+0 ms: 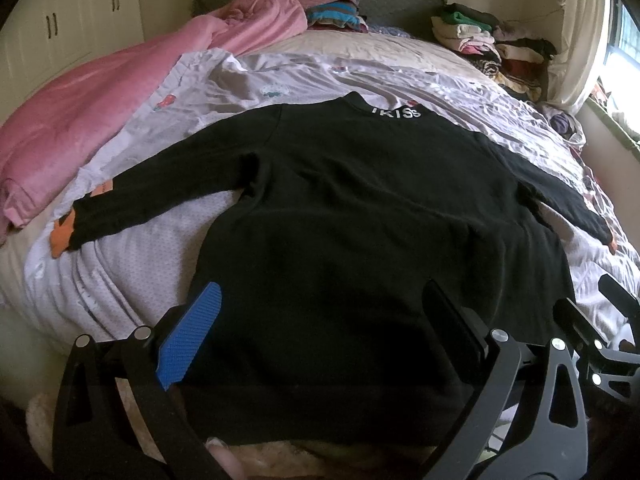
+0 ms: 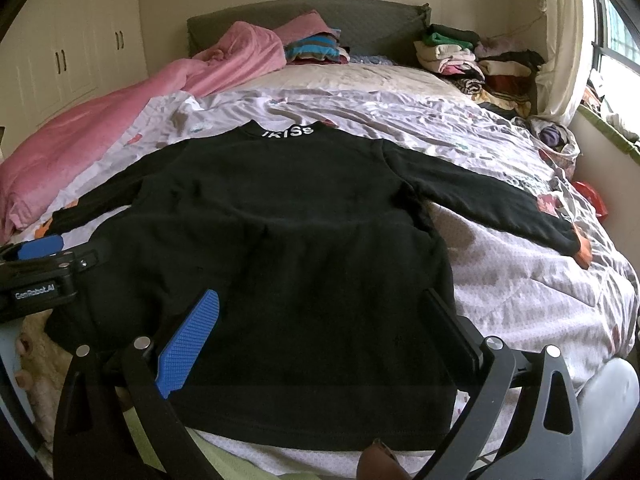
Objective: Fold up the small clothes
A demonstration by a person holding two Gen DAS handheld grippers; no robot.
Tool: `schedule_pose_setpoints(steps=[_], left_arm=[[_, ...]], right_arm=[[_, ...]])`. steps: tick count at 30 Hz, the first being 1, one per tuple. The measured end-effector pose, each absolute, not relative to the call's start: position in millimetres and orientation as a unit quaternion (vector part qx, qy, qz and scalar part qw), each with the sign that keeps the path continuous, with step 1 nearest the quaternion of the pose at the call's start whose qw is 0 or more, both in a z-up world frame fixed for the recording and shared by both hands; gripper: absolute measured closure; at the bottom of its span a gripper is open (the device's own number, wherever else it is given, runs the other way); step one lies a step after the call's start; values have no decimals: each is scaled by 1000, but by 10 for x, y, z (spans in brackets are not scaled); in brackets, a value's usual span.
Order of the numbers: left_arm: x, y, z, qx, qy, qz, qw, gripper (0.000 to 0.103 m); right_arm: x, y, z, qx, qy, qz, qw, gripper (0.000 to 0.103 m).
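Observation:
A small black long-sleeved top lies flat on the bed, collar with white letters at the far end, both sleeves spread out to the sides, hem toward me. It also shows in the right wrist view. My left gripper is open and empty, hovering over the hem's left part. My right gripper is open and empty over the hem's right part. The left gripper also shows in the right wrist view at the left edge.
A pale printed quilt covers the bed. A pink blanket lies along the left. Stacks of folded clothes sit at the far right by the headboard. A window is on the right, cupboards on the left.

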State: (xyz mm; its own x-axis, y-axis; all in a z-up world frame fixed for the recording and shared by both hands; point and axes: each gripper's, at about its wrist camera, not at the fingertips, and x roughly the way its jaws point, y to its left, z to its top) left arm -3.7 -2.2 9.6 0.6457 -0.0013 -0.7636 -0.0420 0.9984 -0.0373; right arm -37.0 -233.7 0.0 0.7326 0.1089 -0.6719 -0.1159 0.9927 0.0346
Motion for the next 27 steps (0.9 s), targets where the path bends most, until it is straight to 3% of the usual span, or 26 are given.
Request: schedule_pose_setpoints(steps=[27], left_arm=[[749, -252, 514, -29, 407, 5, 913, 8]], right_arm=[[340, -2741, 342, 44, 341, 24, 939, 4]])
